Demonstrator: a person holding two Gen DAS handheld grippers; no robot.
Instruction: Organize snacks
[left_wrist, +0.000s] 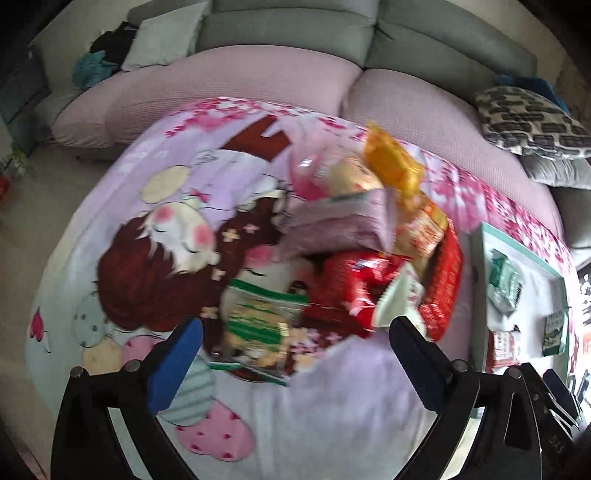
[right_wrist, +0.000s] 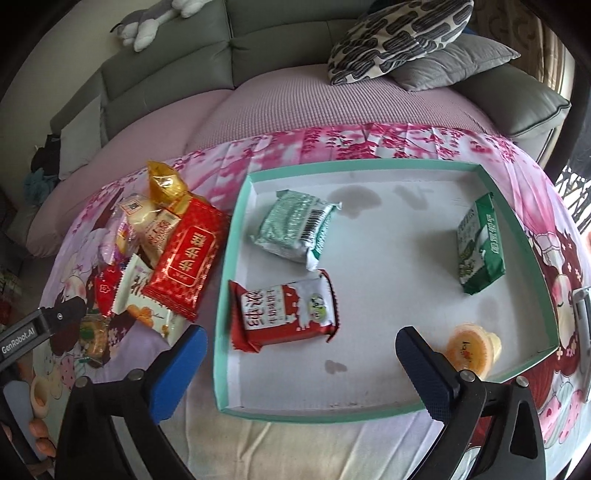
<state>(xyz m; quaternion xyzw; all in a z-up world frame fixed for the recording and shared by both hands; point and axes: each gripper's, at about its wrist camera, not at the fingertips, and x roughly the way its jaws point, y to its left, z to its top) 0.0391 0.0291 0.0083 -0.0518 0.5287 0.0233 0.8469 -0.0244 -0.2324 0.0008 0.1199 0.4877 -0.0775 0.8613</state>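
In the left wrist view my left gripper (left_wrist: 295, 350) is open just above a heap of snacks on the cartoon-print cloth. A green-and-white packet (left_wrist: 258, 325) lies between its blue pads without touching them. Behind it are red packets (left_wrist: 354, 288), a pink packet (left_wrist: 332, 221) and a gold wrapper (left_wrist: 391, 162). My right gripper (right_wrist: 299, 365) is open and empty over the near edge of the teal-rimmed tray (right_wrist: 236, 229). The tray holds a silver-green packet (right_wrist: 295, 229), a red-and-white packet (right_wrist: 284, 314), a green packet (right_wrist: 480, 243) and an orange jelly cup (right_wrist: 469, 350).
The snack heap (right_wrist: 188, 254) lies just left of the tray. A grey sofa with a pink cover (right_wrist: 295, 99) runs behind the table, with patterned cushions (right_wrist: 399, 40) at the right. A person's fingers (right_wrist: 40, 432) show at the lower left of the right wrist view.
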